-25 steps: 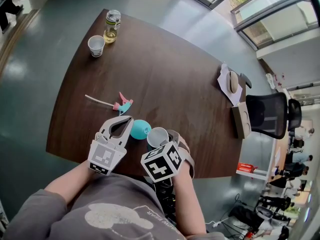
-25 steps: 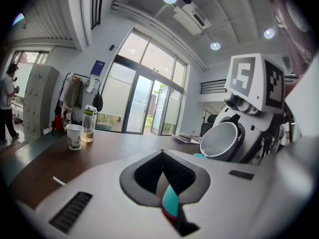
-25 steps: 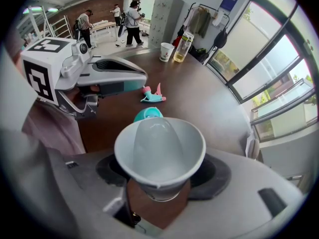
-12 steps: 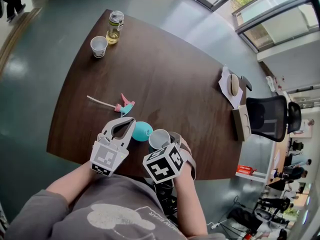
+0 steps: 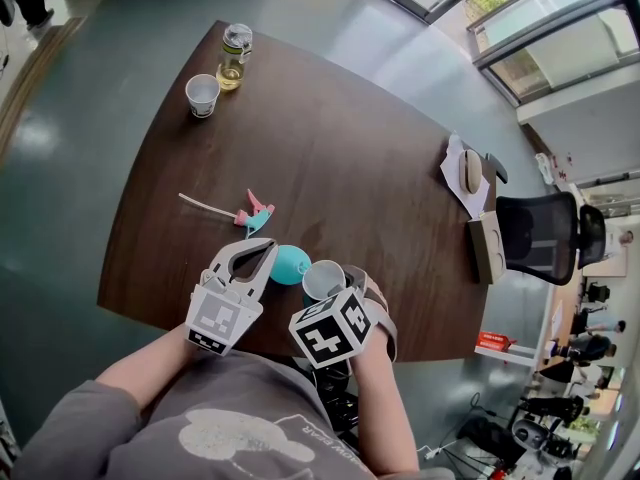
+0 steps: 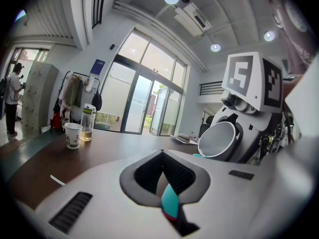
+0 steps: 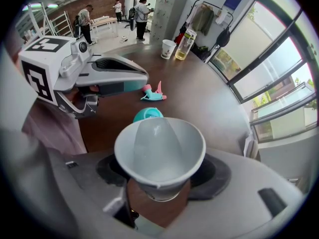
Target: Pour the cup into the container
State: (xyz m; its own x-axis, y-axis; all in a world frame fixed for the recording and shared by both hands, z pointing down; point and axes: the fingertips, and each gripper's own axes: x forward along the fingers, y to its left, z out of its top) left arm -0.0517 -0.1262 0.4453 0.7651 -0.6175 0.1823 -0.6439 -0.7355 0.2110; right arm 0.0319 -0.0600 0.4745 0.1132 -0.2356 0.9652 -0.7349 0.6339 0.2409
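while right gripper [image 7: 160, 177] holds white cup [image 7: 159, 143], inside looks empty.

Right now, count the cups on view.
2. One cup in the right tongs, at the table's near edge; one paper cup at its far corner beside the bottle. None seems hidden.

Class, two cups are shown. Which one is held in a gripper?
The plain pale cup, clamped in the right gripper. The other, a printed paper cup, stands free beside the bottle.
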